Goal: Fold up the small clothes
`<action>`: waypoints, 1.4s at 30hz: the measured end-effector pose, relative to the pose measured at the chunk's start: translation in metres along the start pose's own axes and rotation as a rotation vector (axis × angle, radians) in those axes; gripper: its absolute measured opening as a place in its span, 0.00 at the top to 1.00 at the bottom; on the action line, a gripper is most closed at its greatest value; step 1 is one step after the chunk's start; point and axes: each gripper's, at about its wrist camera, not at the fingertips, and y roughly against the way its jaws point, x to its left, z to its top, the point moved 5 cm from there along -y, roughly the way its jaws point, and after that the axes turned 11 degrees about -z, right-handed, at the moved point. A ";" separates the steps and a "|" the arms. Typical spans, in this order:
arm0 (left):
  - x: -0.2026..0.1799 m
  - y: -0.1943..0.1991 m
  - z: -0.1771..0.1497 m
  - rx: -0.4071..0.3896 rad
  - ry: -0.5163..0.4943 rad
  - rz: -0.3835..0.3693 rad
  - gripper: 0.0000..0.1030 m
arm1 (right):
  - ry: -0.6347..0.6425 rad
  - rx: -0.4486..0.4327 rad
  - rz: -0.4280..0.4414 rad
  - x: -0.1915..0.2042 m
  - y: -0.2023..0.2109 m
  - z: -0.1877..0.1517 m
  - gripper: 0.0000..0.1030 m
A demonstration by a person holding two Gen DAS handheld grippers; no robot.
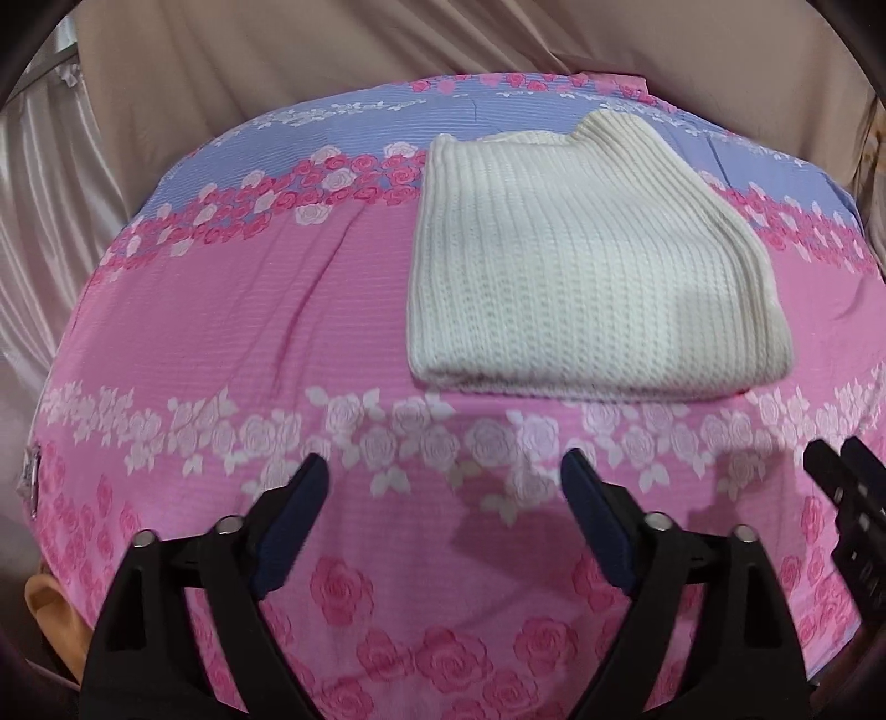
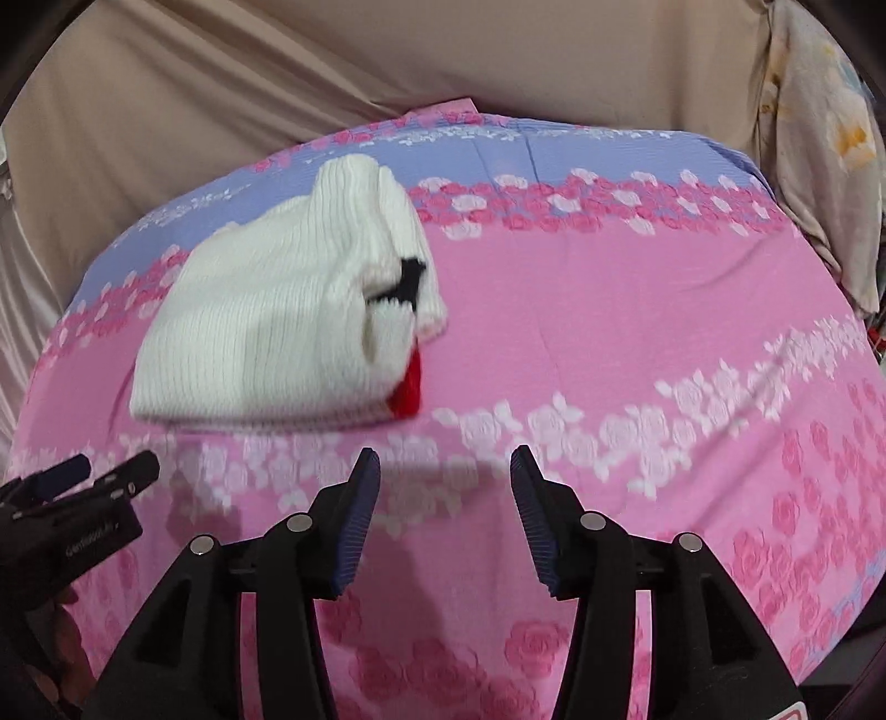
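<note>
A white ribbed knit garment (image 1: 587, 266) lies folded flat on the pink rose-print cloth (image 1: 249, 310), ahead and a little right of my left gripper (image 1: 443, 476). My left gripper is open and empty, held short of the garment's near edge. In the right wrist view the same garment (image 2: 266, 332) lies ahead to the left, with a black mark and a red patch showing at its right side. My right gripper (image 2: 446, 471) is open and empty, near its front right corner. Each gripper shows at the edge of the other's view: the right one (image 1: 847, 498) and the left one (image 2: 94, 482).
The pink and lilac rose-print cloth (image 2: 637, 310) covers the whole work surface. Beige draped fabric (image 1: 332, 50) hangs behind it. More pale printed cloth (image 2: 825, 138) hangs at the far right. An orange-brown object (image 1: 50, 603) sits at the lower left edge.
</note>
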 end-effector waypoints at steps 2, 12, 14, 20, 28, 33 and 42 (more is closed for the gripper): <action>-0.005 0.003 -0.004 -0.010 -0.006 0.008 0.17 | -0.002 -0.013 -0.021 -0.003 0.007 -0.008 0.45; -0.026 0.001 -0.019 -0.005 -0.015 0.004 0.16 | -0.011 0.014 -0.042 -0.001 0.009 -0.026 0.39; -0.028 0.000 -0.022 0.000 -0.019 0.007 0.16 | -0.004 0.009 -0.046 0.001 0.010 -0.027 0.39; -0.033 0.001 -0.028 -0.003 -0.039 0.023 0.15 | 0.023 0.007 -0.047 0.012 0.013 -0.030 0.39; -0.025 0.001 -0.030 0.002 -0.012 0.035 0.15 | 0.047 -0.004 -0.061 0.020 0.016 -0.033 0.39; -0.019 0.000 -0.033 0.008 0.008 0.044 0.15 | 0.065 -0.010 -0.074 0.028 0.017 -0.035 0.39; -0.015 0.000 -0.036 0.007 0.011 0.056 0.15 | 0.063 -0.001 -0.068 0.032 0.017 -0.038 0.39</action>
